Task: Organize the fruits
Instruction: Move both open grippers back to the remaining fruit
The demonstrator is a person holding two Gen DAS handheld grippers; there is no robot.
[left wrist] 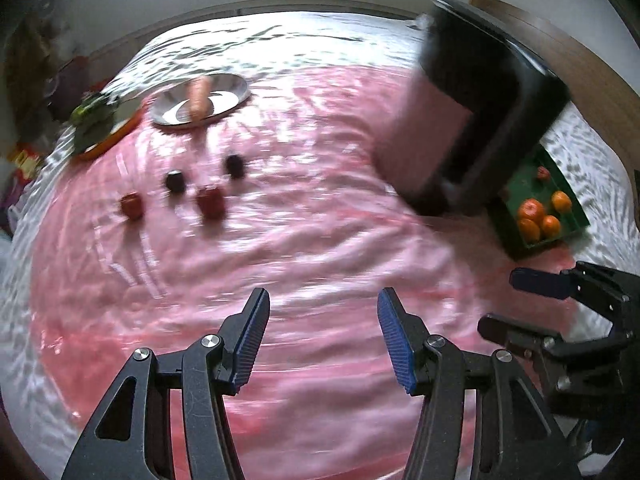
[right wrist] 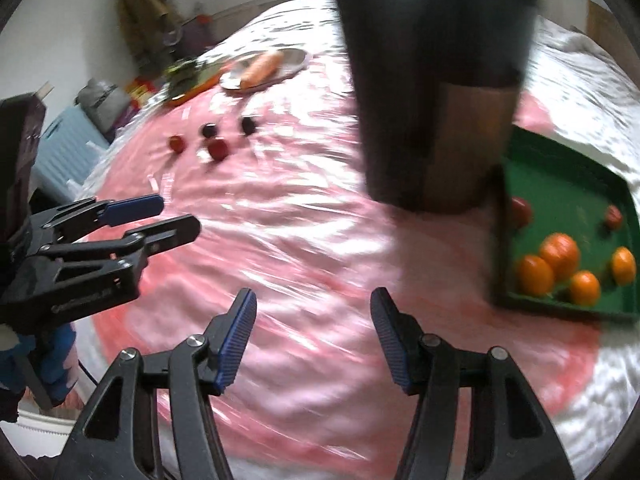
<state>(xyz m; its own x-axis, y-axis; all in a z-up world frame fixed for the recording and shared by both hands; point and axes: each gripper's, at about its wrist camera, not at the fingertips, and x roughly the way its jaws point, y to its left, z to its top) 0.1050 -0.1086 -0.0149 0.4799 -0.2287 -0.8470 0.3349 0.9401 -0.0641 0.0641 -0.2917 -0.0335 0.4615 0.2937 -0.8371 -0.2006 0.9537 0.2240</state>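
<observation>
On the pink cloth (left wrist: 304, 240) lie two red fruits (left wrist: 211, 202) and two dark ones (left wrist: 175, 181), well apart from the green tray (right wrist: 568, 184) holding four oranges (right wrist: 560, 254) and two small red fruits. Both frames are blurred. A tall dark bin (right wrist: 436, 80) stands between cluster and tray. Farther back sits a steel plate (left wrist: 224, 98) with a carrot (left wrist: 199, 98). Left gripper (left wrist: 323, 332) and right gripper (right wrist: 313, 334) hang with jaws parted, nothing between them. Room clutter lines the wall.
</observation>
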